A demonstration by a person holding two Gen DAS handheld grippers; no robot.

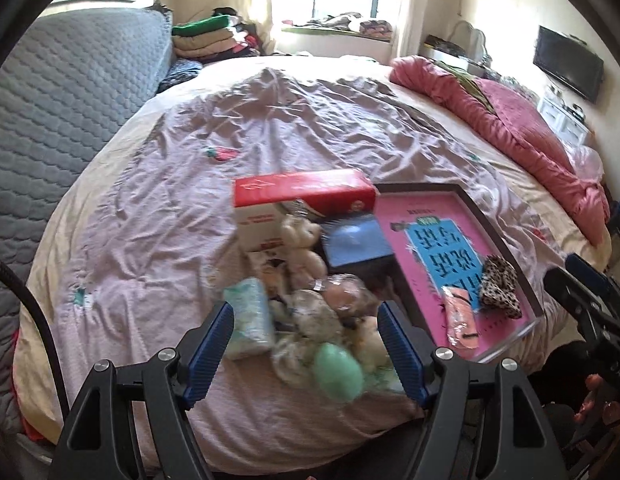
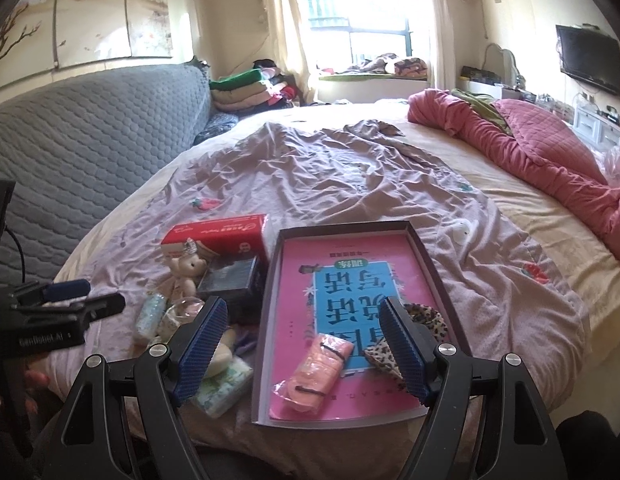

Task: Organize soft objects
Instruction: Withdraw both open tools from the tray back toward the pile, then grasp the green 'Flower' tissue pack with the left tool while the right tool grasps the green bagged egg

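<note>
A pile of soft items lies on the bed's near edge: a small plush bear (image 1: 304,246) (image 2: 186,272), tissue packs (image 1: 250,318) (image 2: 224,388), a green sponge (image 1: 337,372) and bagged toys (image 1: 345,296). A dark tray (image 2: 431,258) (image 1: 497,226) with a pink book inside holds a pink cloth roll (image 2: 315,376) (image 1: 461,320) and a leopard scrunchie (image 2: 423,322) (image 1: 497,286). My left gripper (image 1: 308,350) is open, its fingers straddling the pile. My right gripper (image 2: 304,344) is open above the tray, over the pink roll.
A red tissue box (image 1: 302,198) (image 2: 216,236) and a dark box with a blue top (image 1: 355,244) (image 2: 230,280) stand behind the pile. A pink quilt (image 2: 541,152) lies at the right. A grey padded headboard (image 2: 90,136) stands left. Wrinkled lilac sheet (image 2: 329,172) covers the bed.
</note>
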